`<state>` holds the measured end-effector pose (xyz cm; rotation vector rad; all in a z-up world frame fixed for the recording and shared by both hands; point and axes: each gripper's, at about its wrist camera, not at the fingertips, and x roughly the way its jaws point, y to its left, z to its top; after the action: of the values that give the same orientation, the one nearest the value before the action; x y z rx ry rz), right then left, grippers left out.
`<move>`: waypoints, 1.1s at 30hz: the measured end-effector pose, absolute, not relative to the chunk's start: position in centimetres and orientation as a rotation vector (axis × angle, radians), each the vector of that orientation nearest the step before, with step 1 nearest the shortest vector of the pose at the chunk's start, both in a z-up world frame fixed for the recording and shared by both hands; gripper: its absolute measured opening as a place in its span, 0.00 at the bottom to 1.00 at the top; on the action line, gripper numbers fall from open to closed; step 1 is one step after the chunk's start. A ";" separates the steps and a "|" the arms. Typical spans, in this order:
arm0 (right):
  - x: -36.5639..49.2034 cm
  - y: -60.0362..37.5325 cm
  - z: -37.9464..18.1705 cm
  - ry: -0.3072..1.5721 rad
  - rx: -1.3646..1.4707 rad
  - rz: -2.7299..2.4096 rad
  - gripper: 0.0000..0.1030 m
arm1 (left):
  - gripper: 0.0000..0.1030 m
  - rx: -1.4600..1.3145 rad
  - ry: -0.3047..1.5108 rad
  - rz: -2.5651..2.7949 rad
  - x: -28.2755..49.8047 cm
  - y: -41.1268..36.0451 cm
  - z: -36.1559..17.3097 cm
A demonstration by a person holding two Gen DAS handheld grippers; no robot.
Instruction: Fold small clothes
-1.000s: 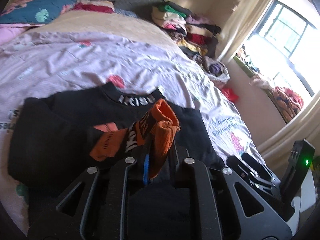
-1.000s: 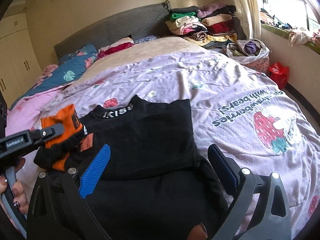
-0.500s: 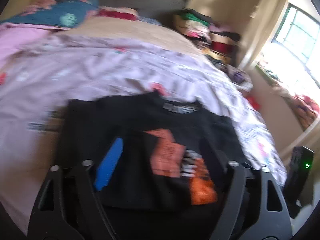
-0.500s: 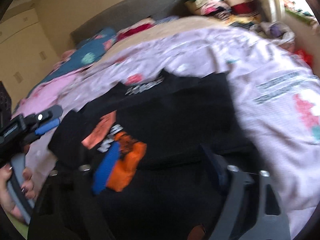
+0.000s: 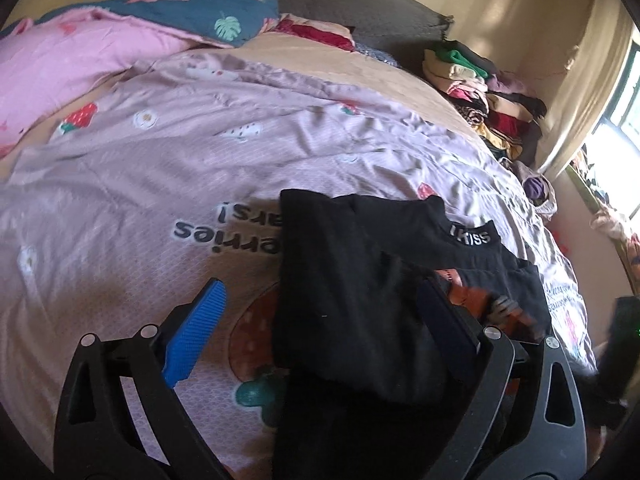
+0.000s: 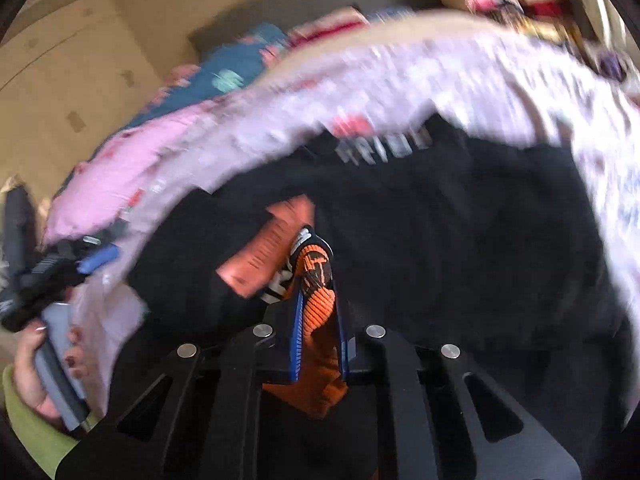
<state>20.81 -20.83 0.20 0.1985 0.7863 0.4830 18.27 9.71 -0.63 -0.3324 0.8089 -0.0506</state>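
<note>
Black knit sweater (image 5: 360, 300) with orange ribbed cuff (image 6: 318, 308) is spread on the lilac strawberry-print quilt (image 5: 160, 168).
The cuff is being clamped by the closing right gripper (image 6: 316, 280); the left gripper (image 5: 320, 320) is opening, pads clear of the cloth; the lettered collar is pointed toward the headboard.

Strawberry-print quilt (image 5: 280, 140) (pink), stacked clothes (image 5: 476, 80)

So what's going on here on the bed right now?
A person is folding a small black garment on a pink strawberry bedspread. The right hand-held gripper is closing on the garment's orange cuff, which sits between its blue pads. The left hand-held gripper is opening, its jaws wide over the garment's edge, gripping nothing.
</note>
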 end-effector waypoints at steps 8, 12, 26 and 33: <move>21.0 -22.6 7.9 0.616 0.055 0.498 0.12 | 0.87 -0.354 0.818 -0.053 18.5 10.1 -1.2; 21.2 -25.5 6.8 0.615 0.049 0.443 0.12 | 0.87 -0.385 0.838 -0.077 19.4 9.6 -1.8; 23.1 -28.5 2.1 0.721 0.076 0.322 0.12 | 0.50 -0.412 0.944 -0.073 22.7 7.8 -6.0; 23.8 -29.1 0.8 0.774 0.036 0.251 0.12 | 0.24 -0.325 0.952 -0.086 22.4 6.5 -6.1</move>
<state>23.79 -29.07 0.76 0.0360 0.7742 0.2508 22.42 6.53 -6.09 -0.3245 0.9522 -0.0861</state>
